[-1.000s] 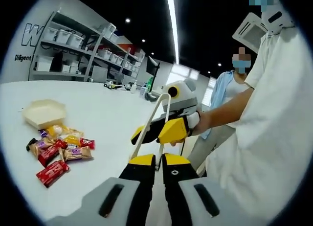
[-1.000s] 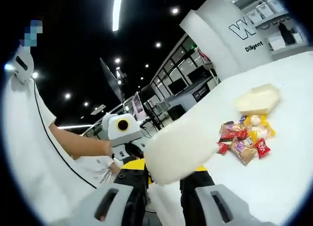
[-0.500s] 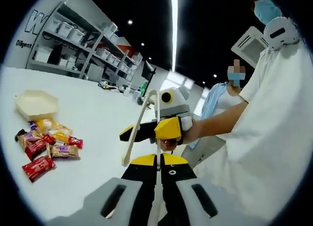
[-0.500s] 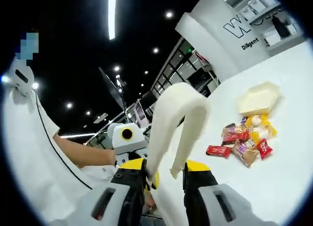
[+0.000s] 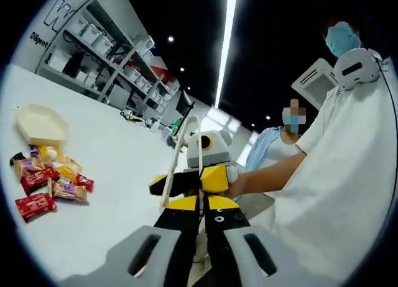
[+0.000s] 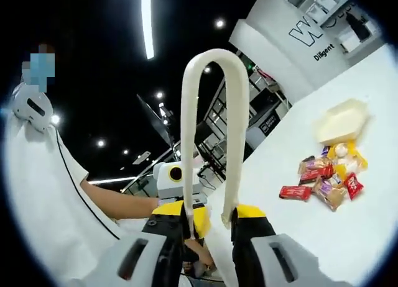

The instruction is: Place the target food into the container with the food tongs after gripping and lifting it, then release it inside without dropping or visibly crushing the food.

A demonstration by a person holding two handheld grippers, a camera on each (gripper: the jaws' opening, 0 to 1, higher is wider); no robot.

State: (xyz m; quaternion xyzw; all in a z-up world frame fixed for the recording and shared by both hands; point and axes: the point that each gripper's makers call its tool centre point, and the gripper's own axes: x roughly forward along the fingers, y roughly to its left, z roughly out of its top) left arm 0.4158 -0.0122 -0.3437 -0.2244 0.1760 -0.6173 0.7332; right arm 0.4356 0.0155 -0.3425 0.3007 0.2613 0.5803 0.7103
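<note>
Cream food tongs (image 6: 188, 138) stand upright between the jaws of my right gripper (image 6: 208, 216), bend at the far end, one leg against each jaw. In the left gripper view the same tongs (image 5: 176, 163) rise in front of the right gripper (image 5: 189, 181). One leg runs down into my left gripper (image 5: 199, 202), whose jaws are shut on it. Wrapped snacks (image 5: 46, 178) lie in a heap on the white table (image 5: 112, 175), beside a shallow cream container (image 5: 40, 122). The right gripper view shows the snacks (image 6: 326, 178) and the container (image 6: 342, 122) far off to the right.
A person in a white garment (image 5: 336, 175) holds both grippers at the table's edge. Another person in a light blue shirt (image 5: 270, 147) stands behind. Shelves with bins (image 5: 106, 51) line the far wall.
The tongs have swung from lying tilted and close across the right gripper view to standing upright between its jaws. Both cameras have tilted, so the snacks and container sit elsewhere in each view.
</note>
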